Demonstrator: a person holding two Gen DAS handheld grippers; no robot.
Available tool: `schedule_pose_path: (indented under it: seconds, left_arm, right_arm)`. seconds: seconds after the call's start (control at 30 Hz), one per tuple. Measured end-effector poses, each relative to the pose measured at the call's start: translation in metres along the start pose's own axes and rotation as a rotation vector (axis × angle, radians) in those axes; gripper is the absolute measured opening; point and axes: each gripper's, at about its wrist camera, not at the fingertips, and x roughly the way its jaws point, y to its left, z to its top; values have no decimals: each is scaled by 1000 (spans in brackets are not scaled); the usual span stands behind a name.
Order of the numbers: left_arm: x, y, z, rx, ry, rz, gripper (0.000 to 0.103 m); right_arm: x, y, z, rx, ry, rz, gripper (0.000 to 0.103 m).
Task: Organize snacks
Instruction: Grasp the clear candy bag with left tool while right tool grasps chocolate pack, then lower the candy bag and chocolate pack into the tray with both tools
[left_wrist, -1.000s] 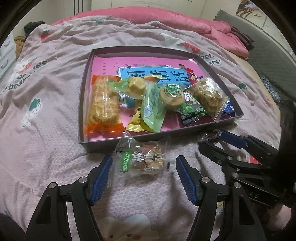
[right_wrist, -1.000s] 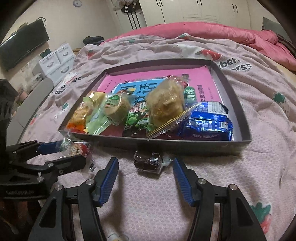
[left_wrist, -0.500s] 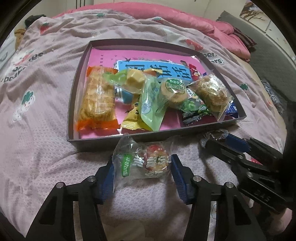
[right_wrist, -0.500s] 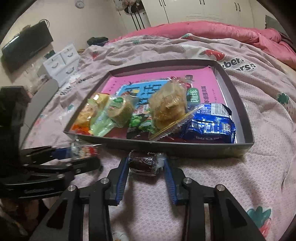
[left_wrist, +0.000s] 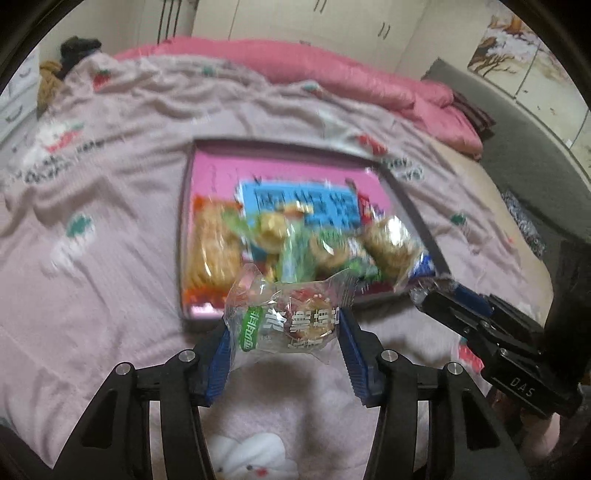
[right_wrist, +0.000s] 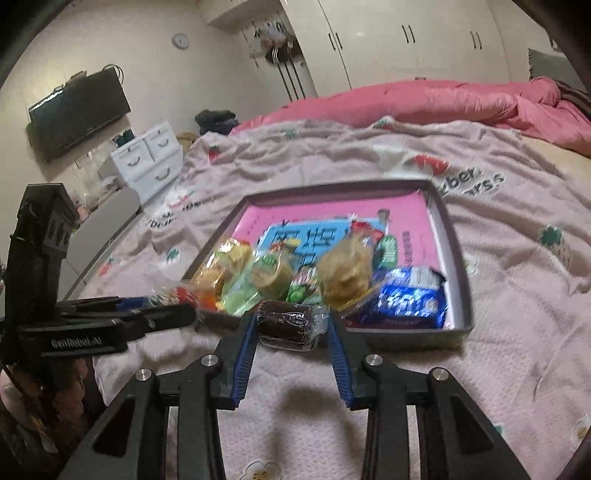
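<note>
both snacks are up off the bedspread (left_wrist: 110, 221) now — the left gripper (left_wrist: 286, 332) clenched on a clear cookie packet (left_wrist: 291, 317), the right gripper (right_wrist: 291, 328) on a dark wrapped cake (right_wrist: 286, 325). each hangs at the tray's (right_wrist: 463, 295) near edge — dropping in looks next.

We are seeing motion blur smearing the shallow box (left_wrist: 413, 206) and the snack packets (left_wrist: 295, 243) heaped inside it, so the blue label's print is staying unreadable. The clear-wrapped snack (left_wrist: 288, 317) is hiding the box's near wall. In the right wrist view, the dark wrapped snack (right_wrist: 286, 325) is covering part of that wall too, and the left gripper (right_wrist: 162, 315) is masking whatever it is pinching.
</note>
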Motion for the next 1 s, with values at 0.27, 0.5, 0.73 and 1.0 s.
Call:
schedule_pose_path:
  seconds: [0.27, 0.5, 0.73, 1.0]
  left_arm:
    - [-13, 14, 17, 6, -94, 68, 55]
    - [-6, 30, 23, -22, -99, 107, 55]
    - [7, 33, 26, -21, -86, 123, 55]
    - [19, 29, 25, -12, -62, 123, 55]
  right_arm:
    - [-6, -17, 8, 30, -43, -28, 38]
    - [-3, -15, 13, 16, -63, -23, 38]
    - [10, -1, 18, -41, -60, -10, 38]
    - [30, 13, 20, -100, -42, 4, 38]
